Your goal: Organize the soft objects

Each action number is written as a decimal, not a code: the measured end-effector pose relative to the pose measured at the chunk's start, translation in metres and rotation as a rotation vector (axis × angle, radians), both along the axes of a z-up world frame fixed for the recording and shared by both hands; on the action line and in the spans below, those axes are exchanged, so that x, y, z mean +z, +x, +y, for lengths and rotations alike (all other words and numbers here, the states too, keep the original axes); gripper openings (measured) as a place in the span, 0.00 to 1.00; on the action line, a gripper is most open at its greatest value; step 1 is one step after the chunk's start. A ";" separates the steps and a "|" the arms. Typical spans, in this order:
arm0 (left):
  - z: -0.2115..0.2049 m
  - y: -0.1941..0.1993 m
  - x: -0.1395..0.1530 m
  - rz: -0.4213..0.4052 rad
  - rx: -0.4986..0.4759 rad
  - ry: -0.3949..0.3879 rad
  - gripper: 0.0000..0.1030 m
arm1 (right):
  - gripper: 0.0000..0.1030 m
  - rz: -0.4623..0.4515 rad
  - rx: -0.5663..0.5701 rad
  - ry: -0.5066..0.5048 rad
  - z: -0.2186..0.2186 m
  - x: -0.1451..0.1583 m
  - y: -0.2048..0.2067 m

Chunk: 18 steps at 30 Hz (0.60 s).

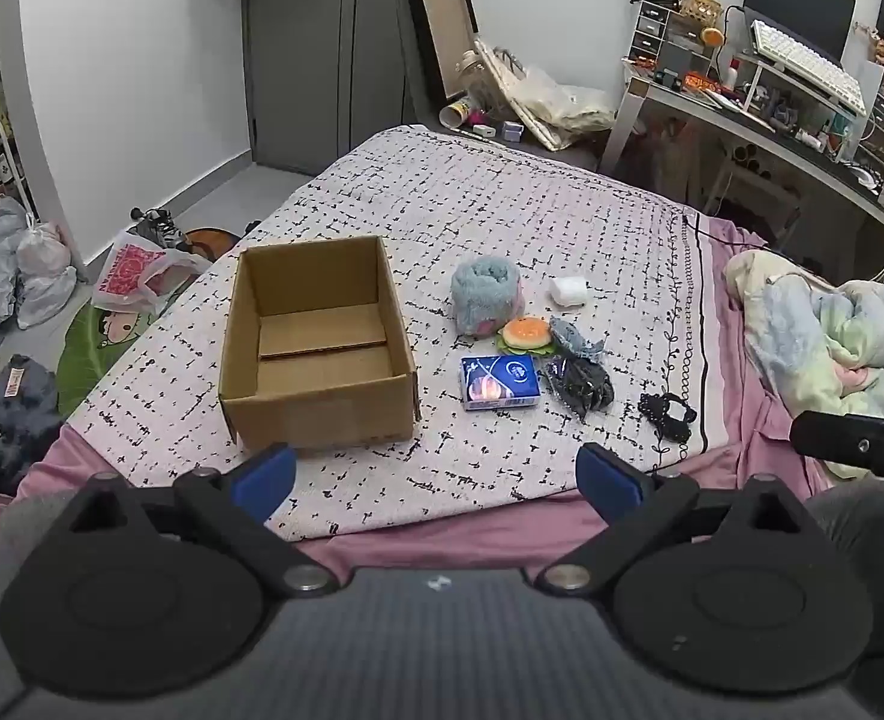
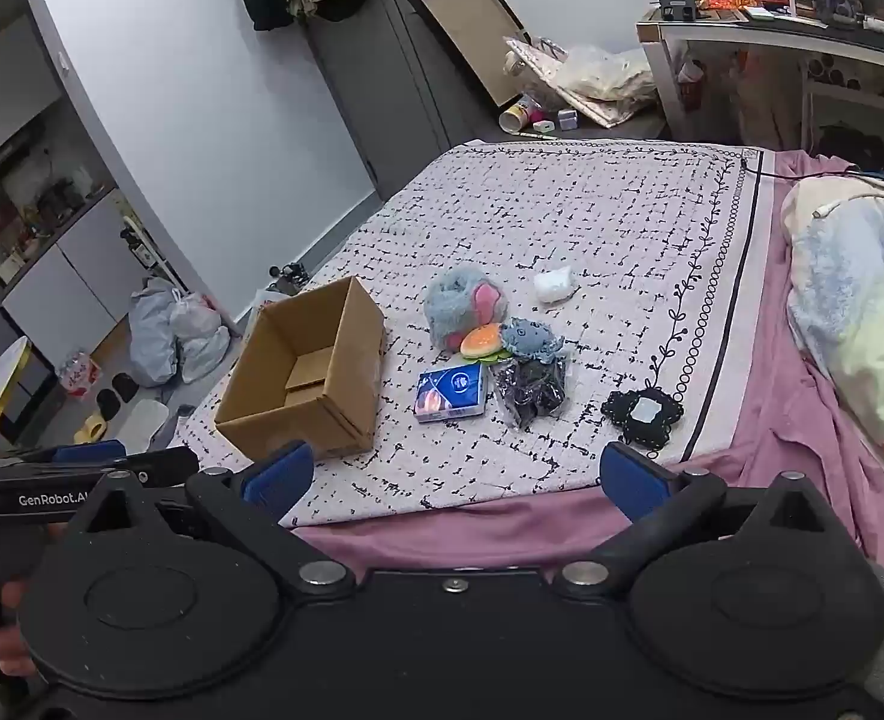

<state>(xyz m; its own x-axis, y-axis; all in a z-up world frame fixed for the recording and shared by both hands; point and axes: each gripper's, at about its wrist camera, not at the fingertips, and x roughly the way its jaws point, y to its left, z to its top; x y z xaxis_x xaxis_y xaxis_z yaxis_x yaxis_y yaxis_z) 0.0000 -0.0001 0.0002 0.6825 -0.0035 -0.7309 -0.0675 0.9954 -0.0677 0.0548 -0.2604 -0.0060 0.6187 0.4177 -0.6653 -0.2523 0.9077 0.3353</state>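
An empty cardboard box (image 1: 316, 342) (image 2: 307, 381) stands open on the patterned bed cover (image 1: 502, 210). Right of it lie a blue fluffy plush (image 1: 485, 295) (image 2: 463, 306), a burger toy (image 1: 525, 334) (image 2: 483, 341), a small blue knitted toy (image 1: 574, 339) (image 2: 526, 336), a blue tissue pack (image 1: 500, 383) (image 2: 451, 389), a black bagged item (image 1: 583, 387) (image 2: 532, 390), a white soft lump (image 1: 569, 291) (image 2: 555, 284) and a black crochet piece (image 1: 667, 416) (image 2: 643, 414). My left gripper (image 1: 436, 474) and right gripper (image 2: 457, 477) are both open and empty, held at the bed's near edge.
A pastel blanket (image 1: 832, 330) is bunched at the right. Bags (image 1: 22, 264) and clutter lie on the floor left of the bed. A cluttered desk (image 1: 802, 114) stands at the back right. The other gripper (image 1: 856, 441) shows at the right edge.
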 end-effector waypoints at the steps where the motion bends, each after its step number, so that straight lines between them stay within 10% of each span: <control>1: 0.000 0.000 0.000 -0.003 0.001 -0.002 0.96 | 1.00 0.001 -0.002 0.002 0.000 0.000 0.000; 18: 0.001 -0.002 0.010 -0.016 0.001 -0.034 0.96 | 1.00 -0.017 0.001 -0.042 0.005 0.015 -0.005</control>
<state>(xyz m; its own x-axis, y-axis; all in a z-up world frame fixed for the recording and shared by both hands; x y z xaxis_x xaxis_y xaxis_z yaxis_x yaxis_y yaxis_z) -0.0018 0.0014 0.0102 0.6938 -0.0280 -0.7196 -0.0668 0.9924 -0.1030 0.0497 -0.2557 0.0091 0.6295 0.3904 -0.6718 -0.2589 0.9206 0.2924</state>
